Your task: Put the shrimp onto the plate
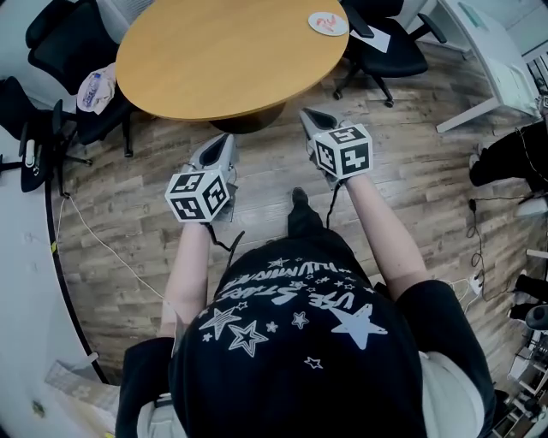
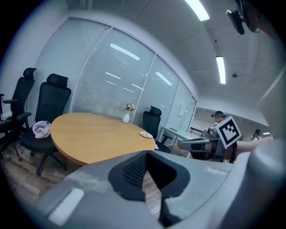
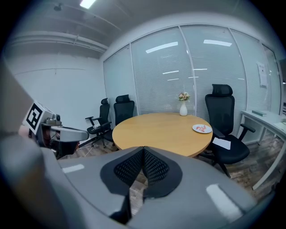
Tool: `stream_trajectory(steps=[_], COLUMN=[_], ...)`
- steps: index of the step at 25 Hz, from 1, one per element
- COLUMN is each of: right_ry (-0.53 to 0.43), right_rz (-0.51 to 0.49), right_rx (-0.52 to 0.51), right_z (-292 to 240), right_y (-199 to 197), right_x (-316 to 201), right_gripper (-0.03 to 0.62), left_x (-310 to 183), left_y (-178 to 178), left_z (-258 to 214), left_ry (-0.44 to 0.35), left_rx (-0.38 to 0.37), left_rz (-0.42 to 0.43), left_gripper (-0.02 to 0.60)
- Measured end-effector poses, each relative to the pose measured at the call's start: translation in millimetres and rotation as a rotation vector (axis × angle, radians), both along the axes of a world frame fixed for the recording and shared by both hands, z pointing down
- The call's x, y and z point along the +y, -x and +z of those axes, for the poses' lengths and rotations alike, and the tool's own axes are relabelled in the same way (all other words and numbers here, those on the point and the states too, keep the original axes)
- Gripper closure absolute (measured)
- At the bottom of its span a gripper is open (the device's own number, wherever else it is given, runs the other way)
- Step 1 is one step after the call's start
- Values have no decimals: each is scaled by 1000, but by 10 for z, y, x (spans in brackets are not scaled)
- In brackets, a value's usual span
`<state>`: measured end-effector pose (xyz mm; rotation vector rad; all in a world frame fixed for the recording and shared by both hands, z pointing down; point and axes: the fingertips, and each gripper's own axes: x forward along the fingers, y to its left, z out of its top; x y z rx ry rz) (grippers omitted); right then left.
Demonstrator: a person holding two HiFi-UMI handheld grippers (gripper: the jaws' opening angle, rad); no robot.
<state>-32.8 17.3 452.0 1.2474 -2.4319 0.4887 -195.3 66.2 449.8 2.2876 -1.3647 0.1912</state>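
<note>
1. If you start from the head view, the plate [image 1: 328,23] sits at the far right edge of the round table [image 1: 214,60]. It carries red-pink marks that I take for the shrimp [image 1: 325,21], though they are too small to be sure. Your left gripper [image 1: 223,143] and right gripper [image 1: 312,120] both hang over the wood floor [image 1: 411,171]. Both are short of the table's near edge and well apart from the plate, with the right one nearer to it.
2. In the left gripper view, your jaws are pressed together with nothing between them. The plate shows as a small disc at the table's right edge, right of the vase [image 2: 126,117], with the whole tabletop between you and it.
3. In the right gripper view, those jaws also meet pad to pad, holding nothing. The plate lies ahead and to the right, at the table edge in front of a black chair [image 3: 222,107], with pink shapes on it.
4. I'd expect a shrimp to be light, soft, curved and a little slippery. You would do best to pinch it gently across the thick middle of the body, not the thin tail, because a hard squeeze could crush it or squirt it out.
</note>
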Motion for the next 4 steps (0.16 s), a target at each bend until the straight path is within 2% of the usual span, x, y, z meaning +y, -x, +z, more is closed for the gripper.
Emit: stream_trajectory(steps=[4], right_ry=[6], right_rz=[16], right_rx=[-7], right_z=[24], right_y=[-8], right_x=[211], right_gripper=[592], left_x=[183], left_y=[49], left_z=[21], left_ry=[6], left_rx=[-2], left_rz=[-6], left_gripper=[580])
